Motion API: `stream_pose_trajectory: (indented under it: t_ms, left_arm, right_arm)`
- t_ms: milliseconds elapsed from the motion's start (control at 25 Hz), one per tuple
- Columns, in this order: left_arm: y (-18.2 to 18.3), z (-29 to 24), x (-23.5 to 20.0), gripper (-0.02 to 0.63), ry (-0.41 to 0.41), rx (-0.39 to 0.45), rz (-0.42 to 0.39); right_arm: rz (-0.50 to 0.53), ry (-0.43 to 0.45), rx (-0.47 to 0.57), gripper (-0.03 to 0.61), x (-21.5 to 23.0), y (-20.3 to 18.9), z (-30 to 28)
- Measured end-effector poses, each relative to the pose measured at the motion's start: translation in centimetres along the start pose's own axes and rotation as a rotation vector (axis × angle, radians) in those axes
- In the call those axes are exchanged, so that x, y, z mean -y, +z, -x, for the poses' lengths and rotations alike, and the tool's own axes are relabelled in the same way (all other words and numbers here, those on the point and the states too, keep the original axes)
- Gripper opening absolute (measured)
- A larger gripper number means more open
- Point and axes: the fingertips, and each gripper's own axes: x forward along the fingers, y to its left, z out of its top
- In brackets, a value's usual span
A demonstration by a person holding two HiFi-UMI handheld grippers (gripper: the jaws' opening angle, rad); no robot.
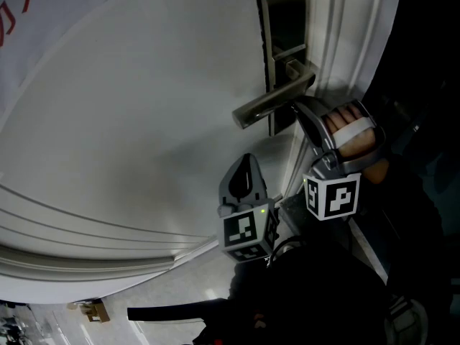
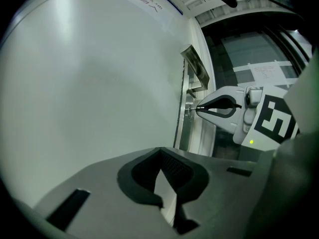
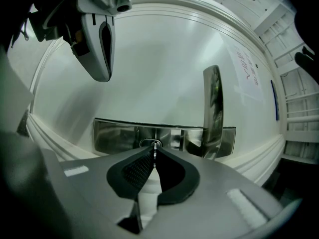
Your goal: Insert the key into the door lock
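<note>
the left gripper (image 2: 159, 154) is hanging off to the side of the door (image 2: 99, 83), its jaws pressed together on nothing, probably leaving the lock free since the job is needing only one tool. the right gripper (image 3: 153, 157) is clamping the key (image 3: 155, 148) edge-on between its closed jaws, so the thin blade is pointing straight at the keyhole (image 3: 149, 143) in the lock plate (image 3: 117, 136). the tip is sitting at the keyhole's mouth; how deep it is reaching i cannot tell. further right, the handle (image 3: 213, 108) is jutting out, so this gripper is working beside it, not across it.
</note>
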Motion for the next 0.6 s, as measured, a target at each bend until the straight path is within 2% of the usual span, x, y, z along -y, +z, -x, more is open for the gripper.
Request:
stream_pose_trajectory:
  t_ms: [600]
  left_arm:
    - [-0.40, 0.21, -0.26, 0.002, 0.014, -0.007, 0.002]
  right_arm:
    - [0.003, 0.003, -0.002, 0.012, 0.00, 0.02, 0.01]
